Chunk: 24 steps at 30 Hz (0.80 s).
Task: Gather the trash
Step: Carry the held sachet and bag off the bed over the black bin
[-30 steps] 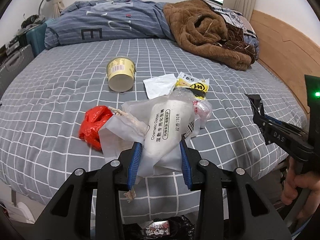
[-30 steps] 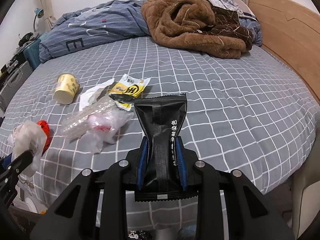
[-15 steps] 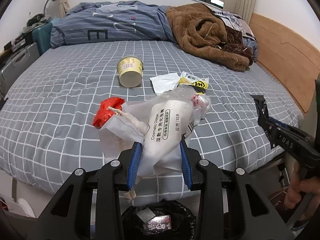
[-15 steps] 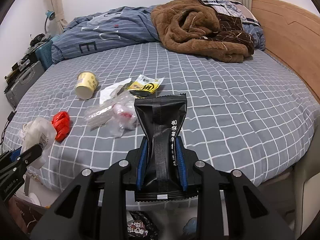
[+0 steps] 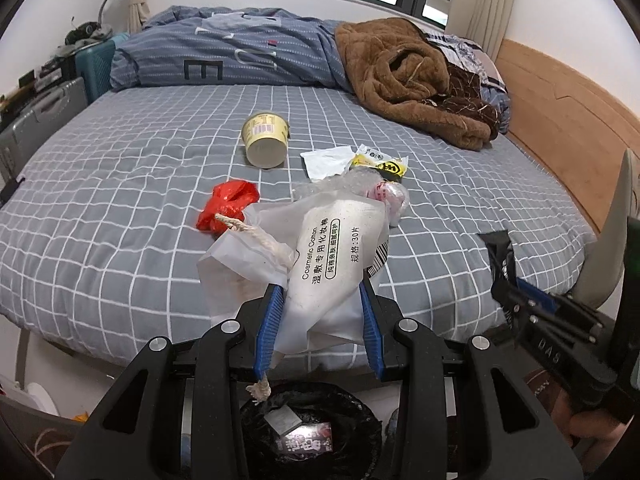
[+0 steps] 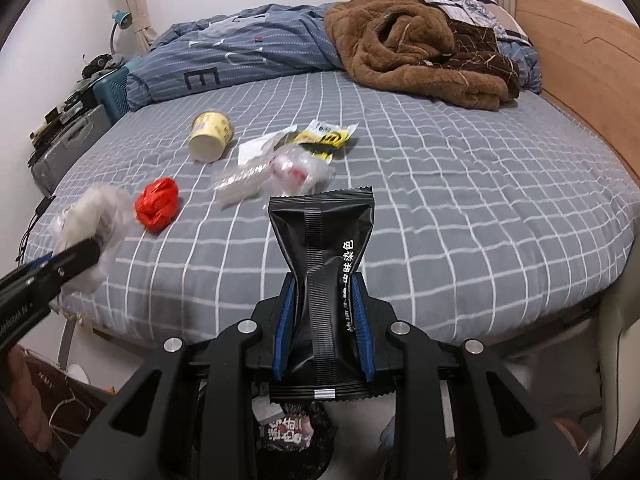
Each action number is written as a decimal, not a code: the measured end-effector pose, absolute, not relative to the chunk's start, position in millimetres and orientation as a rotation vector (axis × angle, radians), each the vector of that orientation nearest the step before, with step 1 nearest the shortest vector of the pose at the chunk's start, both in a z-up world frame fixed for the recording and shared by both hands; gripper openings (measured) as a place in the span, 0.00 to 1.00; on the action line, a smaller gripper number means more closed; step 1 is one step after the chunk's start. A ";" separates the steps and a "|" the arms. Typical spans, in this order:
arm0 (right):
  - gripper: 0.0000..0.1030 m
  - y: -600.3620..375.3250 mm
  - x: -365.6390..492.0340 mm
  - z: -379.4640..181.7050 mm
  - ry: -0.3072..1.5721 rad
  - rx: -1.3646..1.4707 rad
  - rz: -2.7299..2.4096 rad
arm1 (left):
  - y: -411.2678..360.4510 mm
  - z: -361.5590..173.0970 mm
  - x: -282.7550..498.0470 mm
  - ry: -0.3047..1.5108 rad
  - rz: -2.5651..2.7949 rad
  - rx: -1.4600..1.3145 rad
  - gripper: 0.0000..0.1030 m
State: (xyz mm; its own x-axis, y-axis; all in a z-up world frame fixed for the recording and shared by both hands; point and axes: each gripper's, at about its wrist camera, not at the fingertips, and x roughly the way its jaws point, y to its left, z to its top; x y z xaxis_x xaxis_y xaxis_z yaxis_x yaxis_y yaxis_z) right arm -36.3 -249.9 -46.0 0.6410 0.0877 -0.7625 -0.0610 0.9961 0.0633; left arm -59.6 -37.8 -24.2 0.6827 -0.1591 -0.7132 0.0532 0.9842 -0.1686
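Left tool (image 5: 320,320) clamping white pouch (image 5: 332,256), right tool (image 6: 323,320) clamping black packet (image 6: 322,256)

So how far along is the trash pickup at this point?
Done: some wrappers already lie in the black-lined bin below the bed edge. In hand: the left gripper clamps a white cosmetic-cotton pouch, the right gripper a black packet, both above the bin. Left on the bed: yellow cup, red bag, white paper, yellow wrapper, clear plastic.
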 end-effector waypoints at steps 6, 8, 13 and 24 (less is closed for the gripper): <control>0.26 -234.5 -52.8 -54.2 0.893 -0.006 0.119 | -36.4 -36.0 -76.5 0.840 -0.113 -0.148 0.35; 0.26 -230.3 -59.0 -53.9 0.891 -0.013 0.126 | -36.0 -38.1 -83.8 0.838 -0.109 -0.148 0.35; 0.26 -219.3 -73.5 -57.2 0.899 -0.026 0.145 | -33.7 -44.7 -98.6 0.856 -0.104 -0.156 0.35; 0.26 -218.2 -96.2 -42.7 0.890 -0.025 0.158 | -20.5 -41.4 -123.6 0.863 -0.069 -0.159 0.35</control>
